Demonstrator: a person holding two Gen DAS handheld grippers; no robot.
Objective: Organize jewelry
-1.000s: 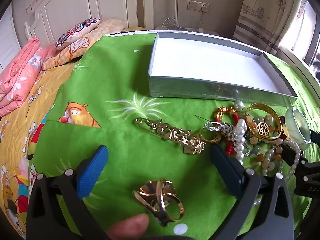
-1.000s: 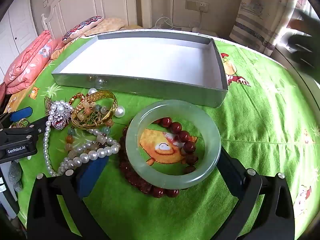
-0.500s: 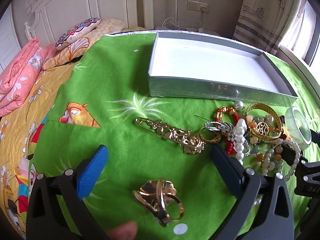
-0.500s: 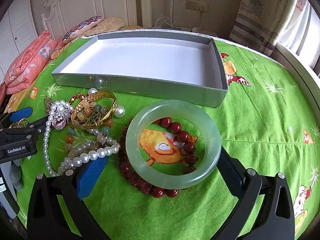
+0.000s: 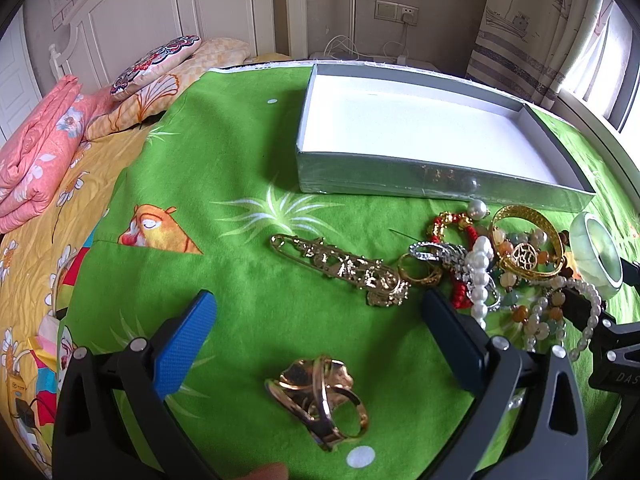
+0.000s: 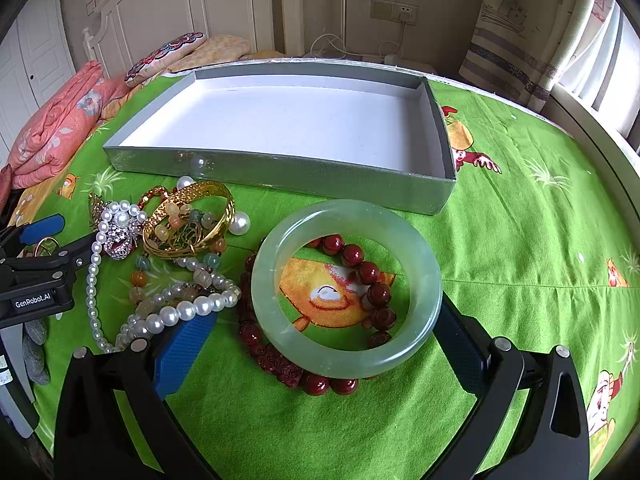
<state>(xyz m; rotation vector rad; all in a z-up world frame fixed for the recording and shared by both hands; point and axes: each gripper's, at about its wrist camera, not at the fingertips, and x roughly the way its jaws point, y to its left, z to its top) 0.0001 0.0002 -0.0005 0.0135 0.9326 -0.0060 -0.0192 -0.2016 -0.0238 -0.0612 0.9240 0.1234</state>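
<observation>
A fingertip (image 5: 266,472) pokes in at the bottom edge of the left wrist view, mostly cut off. The left gripper (image 5: 320,316) has its 2 blue-padded fingers (image 5: 182,346) spread wide and holds nothing. Between them, close to the camera, lies a gold flower-shaped ring (image 5: 318,394) on the green cartoon-print bedsheet (image 5: 240,160), touching neither pad. Ahead of the gap lies a long gold filigree brooch pin (image 5: 344,270). Ahead and to the right, a tangled heap of jewelry (image 5: 496,264) is hard to sort out: pearls, coloured beads, a red cord and rhinestone pieces overlap, and the right pad hides its near edge. Beyond everything sits the shallow grey box with a white floor (image 5: 424,184).

In the right wrist view, the left gripper's body shows at the left edge, partly cut off. The right gripper (image 6: 320,326) is also wide open, gripping nothing. A white pearl strand (image 6: 176,314) drapes over the tip of its left pad. Ahead to the left sits a wide gold bangle (image 6: 190,220). Between the pads lies a pale green jade bangle (image 6: 346,286); whether its right side touches the right pad cannot be told. It rests on a dark red bead bracelet (image 6: 360,268), covering part of it.
</observation>
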